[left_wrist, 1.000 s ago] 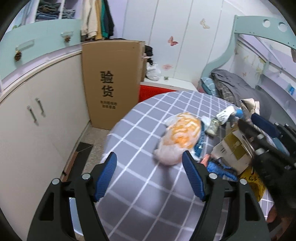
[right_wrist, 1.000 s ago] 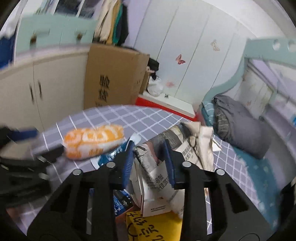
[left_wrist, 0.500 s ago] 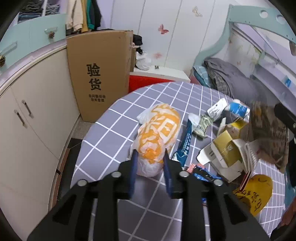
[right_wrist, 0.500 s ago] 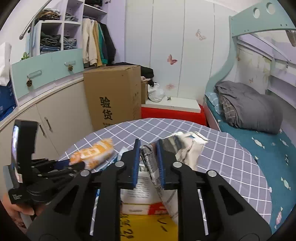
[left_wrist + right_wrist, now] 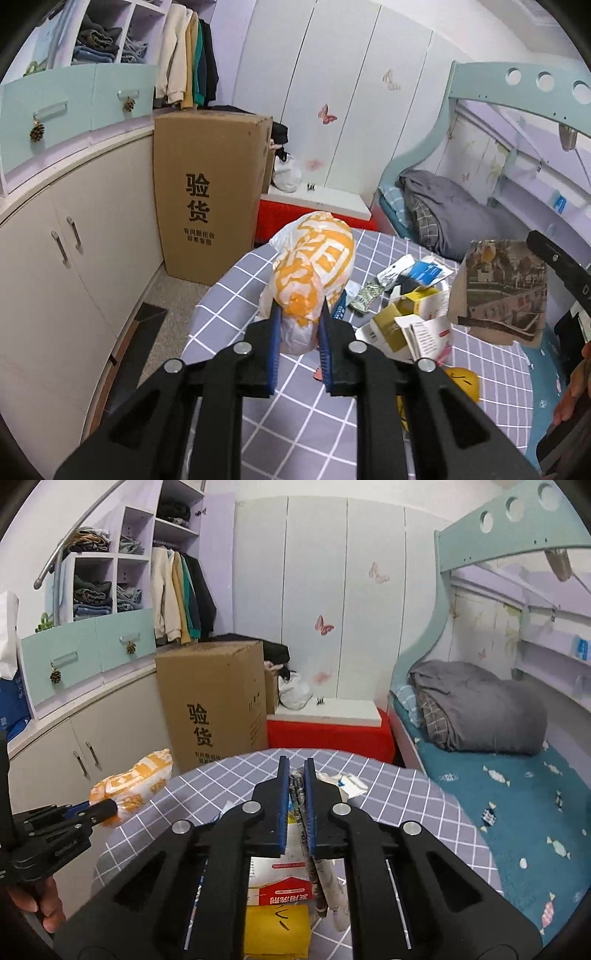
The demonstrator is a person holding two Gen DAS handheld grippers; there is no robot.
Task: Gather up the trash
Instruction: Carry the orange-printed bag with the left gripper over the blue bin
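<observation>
The left gripper is clenched on an orange-and-white plastic bag, its blue pads pinching the bag's near end. The bag is lifted above the left side of the round worktop, which is covered in a grey cloth with white checks. In the right wrist view the same bag hangs out past the worktop's left edge, held by the left gripper.

The right gripper is clenched on a sheet of crumpled printed paper, which runs between its narrowly set pads and droops below them. From the left wrist view this paper hangs in the air over the right side of the worktop, with the right gripper's black body at the frame's right edge.

More trash lies on the worktop: a torn yellow-and-white carton near the middle, a blue-and-white wrapper farther off, a small green packet just left of the carton, and a yellow item near the right side. Below the right gripper a red-and-white box sits just beyond a yellow bag.

On the floor to the far left stands a tall cardboard box against the cupboards, and a bed with a grey quilt lies to the right.
</observation>
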